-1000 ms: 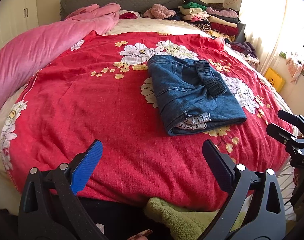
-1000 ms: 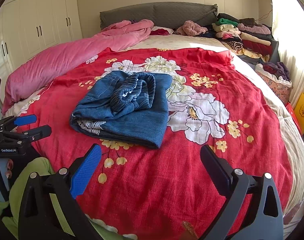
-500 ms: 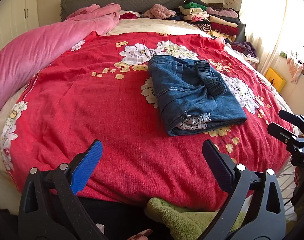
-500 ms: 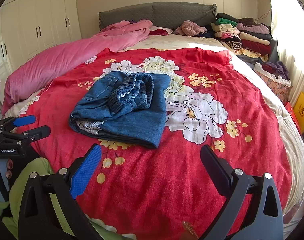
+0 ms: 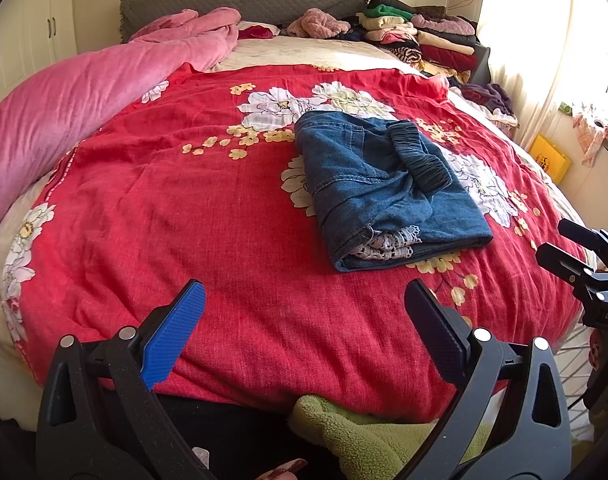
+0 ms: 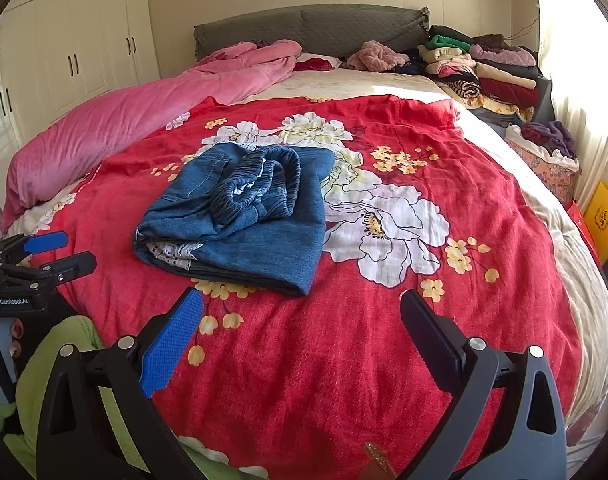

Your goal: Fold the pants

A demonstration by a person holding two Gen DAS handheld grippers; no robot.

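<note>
Blue denim pants [image 5: 384, 188] lie folded into a compact bundle on the red flowered bedspread [image 5: 183, 220], elastic waistband on top and white lace trim showing at the near edge. In the right wrist view the pants [image 6: 243, 216] sit left of centre. My left gripper [image 5: 304, 300] stands open over the bed's near edge, nothing between its fingers, short of the pants. My right gripper [image 6: 301, 308] is open too and holds nothing, just in front of the bundle. Each gripper shows at the edge of the other's view: the right gripper [image 5: 564, 248], the left gripper [image 6: 59, 250].
A pink quilt [image 5: 83, 96] runs along the bed's left side. Stacked folded clothes [image 5: 424, 40] sit by the grey headboard at the right. A green fleece sleeve [image 5: 364, 436] is below my left gripper. A yellow box [image 6: 604, 216] and a laundry basket [image 6: 544, 160] stand right of the bed.
Both grippers drifted back slightly from the pants; the pants lie as before. Jaws of both stay open.
</note>
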